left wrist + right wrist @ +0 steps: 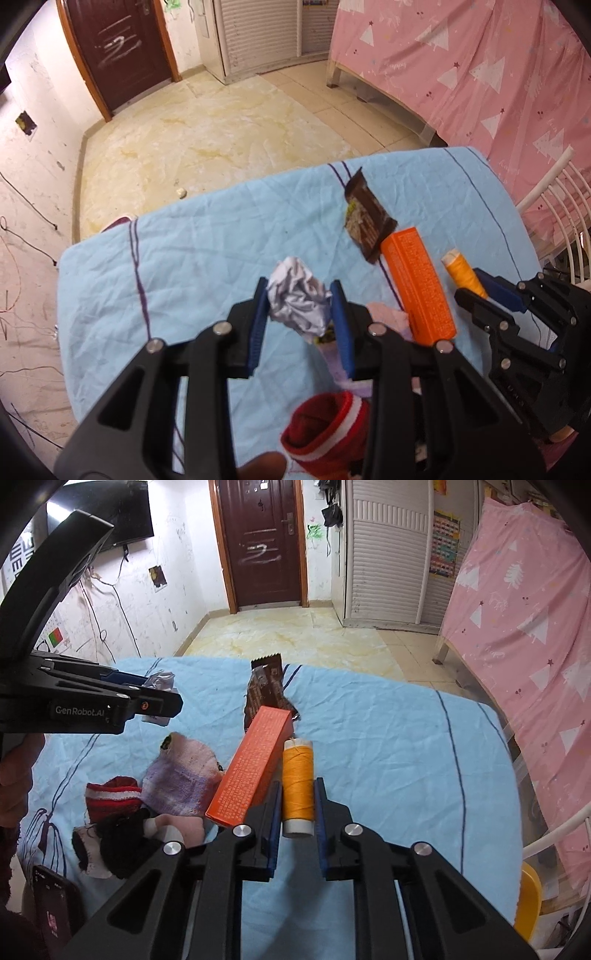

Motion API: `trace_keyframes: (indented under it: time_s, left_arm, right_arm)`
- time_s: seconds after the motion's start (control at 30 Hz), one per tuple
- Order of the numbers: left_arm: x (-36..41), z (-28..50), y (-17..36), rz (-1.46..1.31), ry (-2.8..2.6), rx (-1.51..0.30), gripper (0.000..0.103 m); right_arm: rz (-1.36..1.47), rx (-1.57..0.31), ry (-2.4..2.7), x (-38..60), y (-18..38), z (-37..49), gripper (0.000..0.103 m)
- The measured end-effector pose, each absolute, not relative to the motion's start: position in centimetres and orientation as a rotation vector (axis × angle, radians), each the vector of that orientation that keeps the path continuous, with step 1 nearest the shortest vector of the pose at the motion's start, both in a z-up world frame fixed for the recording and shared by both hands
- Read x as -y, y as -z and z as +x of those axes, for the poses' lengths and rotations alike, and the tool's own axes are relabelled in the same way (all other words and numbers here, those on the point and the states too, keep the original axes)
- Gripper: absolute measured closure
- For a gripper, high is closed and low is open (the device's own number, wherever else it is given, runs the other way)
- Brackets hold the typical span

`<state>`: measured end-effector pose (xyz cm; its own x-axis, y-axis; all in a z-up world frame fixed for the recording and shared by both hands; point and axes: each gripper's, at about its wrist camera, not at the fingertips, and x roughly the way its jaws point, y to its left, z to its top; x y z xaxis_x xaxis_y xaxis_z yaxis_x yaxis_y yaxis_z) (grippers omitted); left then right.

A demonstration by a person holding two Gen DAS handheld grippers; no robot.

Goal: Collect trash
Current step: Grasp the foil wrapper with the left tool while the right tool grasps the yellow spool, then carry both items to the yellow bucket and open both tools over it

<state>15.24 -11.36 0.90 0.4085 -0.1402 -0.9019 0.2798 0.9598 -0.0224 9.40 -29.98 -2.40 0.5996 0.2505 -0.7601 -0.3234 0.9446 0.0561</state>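
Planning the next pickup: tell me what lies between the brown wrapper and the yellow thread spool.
The orange box lies between the brown wrapper and the yellow thread spool, its far end overlapping the wrapper; clearest in the right wrist view.

crumpled white paper ball: wadded, clamped between the left gripper's blue pads, lifted above the blue cloth | brown snack wrapper: empty, torn open, lying flat, far end of the cloth, touching the orange box's end

Dark brown door, scuffed white walls, marbled floor, pink curtain.
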Motion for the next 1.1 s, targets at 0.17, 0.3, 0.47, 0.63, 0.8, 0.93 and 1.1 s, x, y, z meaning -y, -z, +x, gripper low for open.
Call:
trace_keyframes:
  time_s: [0.17, 0.3, 0.47, 0.63, 0.8, 0.93, 1.1]
  left_arm:
    - [12.1, 14.1, -2.3, 0.157, 0.268, -1.095, 0.072]
    - [13.3, 13.0, -3.6, 0.183, 0.280, -1.067, 0.072]
    - [15.2, 12.1, -4.7, 0.208, 0.300, -1.043, 0.072]
    - [17.4, 11.1, -5.6, 0.238, 0.324, -1.020, 0.072]
    - [20.0, 10.3, -6.0, 0.277, 0.351, -1.005, 0.072]
    - [22.3, 9.5, -6.1, 0.310, 0.376, -0.996, 0.072]
    - [25.1, 8.8, -6.0, 0.348, 0.406, -0.987, 0.072]
  right_arm:
    - [-0.064, -0.829, -0.318, 31.4, 1.2, 8.1, 0.093]
    - [-0.040, -0.804, -0.299, 33.2, 0.0, 7.3, 0.093]
    - [-0.012, -0.767, -0.272, 35.7, -1.4, 5.9, 0.093]
    - [0.020, -0.738, -0.246, 38.0, -2.3, 4.9, 0.093]
    - [0.051, -0.722, -0.217, 40.4, -2.7, 3.9, 0.093]
    - [0.089, -0.703, -0.186, 43.0, -2.9, 2.9, 0.093]
    - [0.140, -0.681, -0.142, 46.4, -2.7, 1.6, 0.093]
